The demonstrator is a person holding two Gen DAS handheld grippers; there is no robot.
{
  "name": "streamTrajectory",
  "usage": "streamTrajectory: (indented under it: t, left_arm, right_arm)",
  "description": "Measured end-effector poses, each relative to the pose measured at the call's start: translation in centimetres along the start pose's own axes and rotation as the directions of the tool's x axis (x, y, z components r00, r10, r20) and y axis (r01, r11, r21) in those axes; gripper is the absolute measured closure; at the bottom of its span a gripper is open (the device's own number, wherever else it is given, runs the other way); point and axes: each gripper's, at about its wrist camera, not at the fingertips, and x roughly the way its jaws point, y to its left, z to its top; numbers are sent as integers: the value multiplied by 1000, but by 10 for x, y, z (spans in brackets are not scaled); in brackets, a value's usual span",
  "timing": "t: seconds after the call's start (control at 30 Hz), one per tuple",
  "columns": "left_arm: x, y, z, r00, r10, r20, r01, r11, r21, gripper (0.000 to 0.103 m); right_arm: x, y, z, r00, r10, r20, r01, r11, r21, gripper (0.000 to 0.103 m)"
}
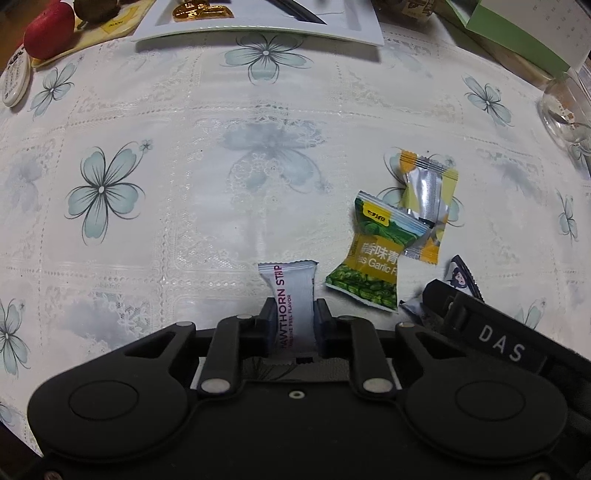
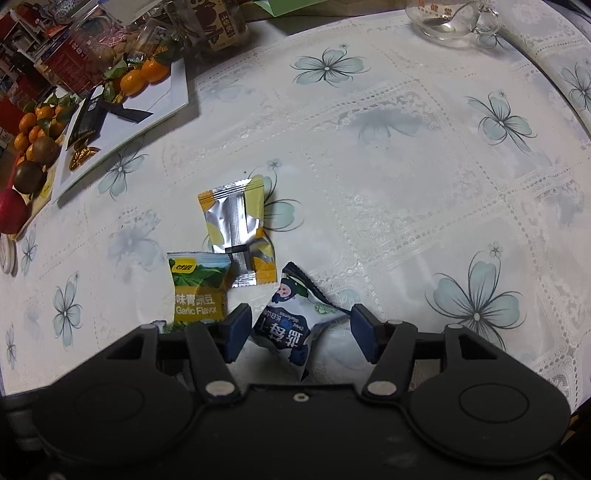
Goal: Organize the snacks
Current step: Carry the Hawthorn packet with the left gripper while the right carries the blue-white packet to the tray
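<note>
My left gripper (image 1: pixel 291 314) is shut on a white hawthorn strip packet (image 1: pixel 291 295), which stands up between the fingers above the tablecloth. To its right lie a green garlic-flavour pea packet (image 1: pixel 373 258) and a silver and yellow packet (image 1: pixel 428 206). My right gripper (image 2: pixel 301 330) is open, its fingers on either side of a white and blue blueberry packet (image 2: pixel 291 321) on the table. The pea packet (image 2: pixel 197 291) and the silver and yellow packet (image 2: pixel 238 229) lie just beyond it. The right gripper's body (image 1: pixel 480 332) shows in the left wrist view.
A white tray (image 2: pixel 162 99) with gold-wrapped sweets and dark packets stands at the far left, beside oranges (image 2: pixel 147 74), kiwis and a red apple (image 1: pixel 48 33). A glass bowl with a spoon (image 2: pixel 447 22) stands at the back right. A green box (image 1: pixel 524 40) is behind.
</note>
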Motion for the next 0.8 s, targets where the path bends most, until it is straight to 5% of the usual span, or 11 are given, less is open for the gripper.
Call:
streamTrajectory:
  t: [0.2,0.37,0.5,0.73,0.8]
  left_arm:
    - [-19,19,-11,1000,7,30,-7,1000,11,76]
    - [-41,38,-36,997,31,72,-33,999,27,77]
    - [-57,49,-64,995,49,90,-49,999,-1,77]
    - [-73,63,-108,994,48,98,-48,999,6,77]
    - [-72,68,-115,995,46,87,-46,999,4,76]
  right_arm:
    - [-7,13,-7,996,-39,82,49,990,-133,58]
    - [-33,21,-21,986,10,164,32,968,-250,65]
    - [-63,14,-42,980,89,178,-38,962,-271,92]
    - [-73,-12,-61,987,115,112,-104,989,-101,83]
    - [-69,-18,-58,989,123,78,-120,992,-46,59]
